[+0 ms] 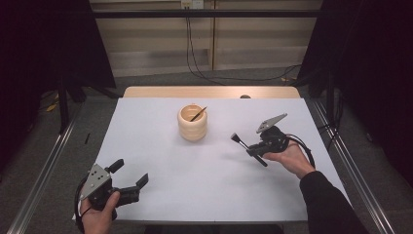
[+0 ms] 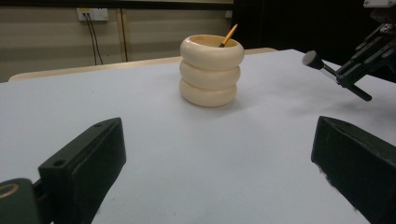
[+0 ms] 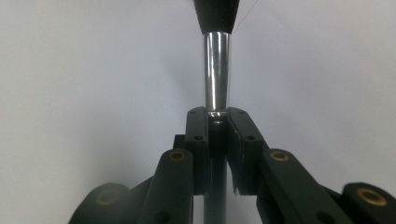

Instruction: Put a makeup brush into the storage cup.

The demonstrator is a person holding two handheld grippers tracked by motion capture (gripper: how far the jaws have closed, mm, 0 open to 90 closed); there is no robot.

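Brush: black-bristled makeup brush with a silver ferrule and black handle, held in the right gripper, raised off the white table on the right side.
Right fingers: shut tight on the brush handle just below the ferrule; bristles point away from the hand.
Brush axis: runs from the bristle end, up and toward the holder, down to the handle tip toward the person (a slant, not upright).
Holder: cream holder shaped like three stacked rings, at the table's middle far part, with a thin orange-handled brush leaning in it.
Key relation: holder lies ahead and to the left of the held brush, well apart; the bristle end is nearer it. To go in handle-first, the brush would likely need turning.
Nearer hand: right.
Left gripper: near the front left corner, fingers spread wide, empty.
Writing: none readable.
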